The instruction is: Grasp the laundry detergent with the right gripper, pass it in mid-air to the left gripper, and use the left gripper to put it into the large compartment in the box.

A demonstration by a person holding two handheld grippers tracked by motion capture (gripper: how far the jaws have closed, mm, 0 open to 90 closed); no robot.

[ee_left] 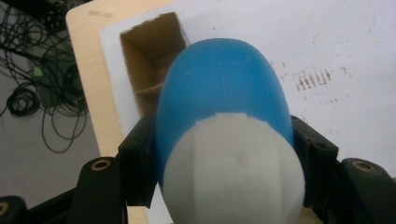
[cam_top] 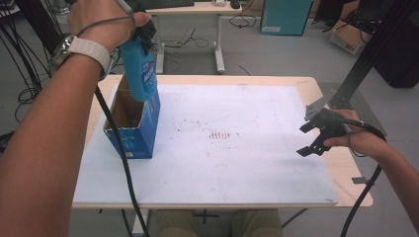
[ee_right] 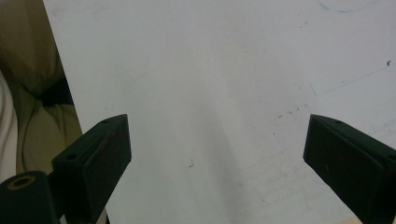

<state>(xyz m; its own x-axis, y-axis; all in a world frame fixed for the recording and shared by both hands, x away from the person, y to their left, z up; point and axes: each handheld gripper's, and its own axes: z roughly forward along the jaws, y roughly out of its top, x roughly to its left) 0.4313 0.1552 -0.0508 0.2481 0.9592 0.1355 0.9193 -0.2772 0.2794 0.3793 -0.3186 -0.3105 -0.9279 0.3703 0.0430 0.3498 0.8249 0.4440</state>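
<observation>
Seemingly mid-task, the left gripper point(cam_top: 142, 30) clasped the blue plastic bottle point(cam_top: 140, 69) above the open blue cardboard box point(cam_top: 132, 123), not yet clearly in or out; the right gripper point(cam_top: 313, 138) waited, jaws spread and empty.

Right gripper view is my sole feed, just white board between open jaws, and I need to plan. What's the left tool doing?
Observer: The left tool is shut on a blue bottle.
Operator: Where's the bottle?
Observer: Upright, its base dipping into an open blue cardboard box.
Operator: And the box?
Observer: It stands at the left side of the white board.
</observation>
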